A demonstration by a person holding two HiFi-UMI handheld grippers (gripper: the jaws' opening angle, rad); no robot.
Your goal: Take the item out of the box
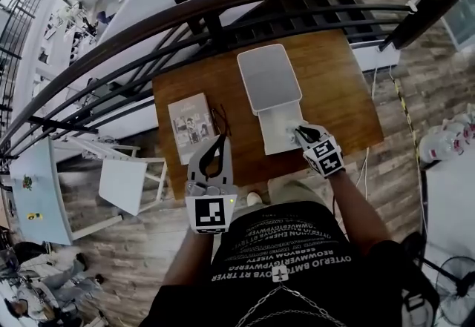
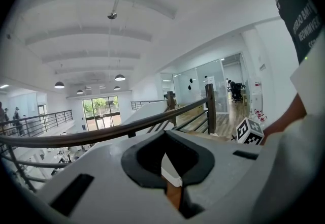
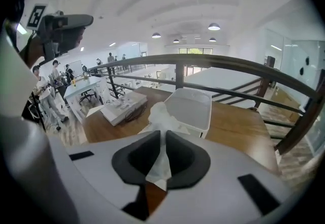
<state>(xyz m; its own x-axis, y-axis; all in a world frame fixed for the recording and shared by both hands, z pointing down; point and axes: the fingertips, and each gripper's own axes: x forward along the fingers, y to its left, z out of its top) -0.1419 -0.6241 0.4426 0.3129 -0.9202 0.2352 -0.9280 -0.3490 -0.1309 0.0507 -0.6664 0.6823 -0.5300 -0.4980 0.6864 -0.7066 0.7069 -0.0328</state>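
Observation:
A white box stands on the wooden table (image 1: 334,88), its base (image 1: 276,141) near me and its open lid (image 1: 269,77) lying flat beyond it. My right gripper (image 1: 299,131) hangs over the base, tilted down, shut on a crumpled white tissue (image 3: 161,116). In the right gripper view the tissue runs up between the right gripper's (image 3: 163,134) pads, with the lid (image 3: 193,108) behind it. My left gripper (image 1: 220,140) hovers at the table's front left, apart from the box. Its tips meet with nothing between them, as the left gripper view (image 2: 165,135) also shows.
A pale booklet-like pack (image 1: 191,125) with a black cable (image 1: 221,122) lies on the table's left part. A dark railing (image 1: 223,14) runs just behind the table. A white stool (image 1: 126,185) stands on the floor to the left. People sit at desks on the level below.

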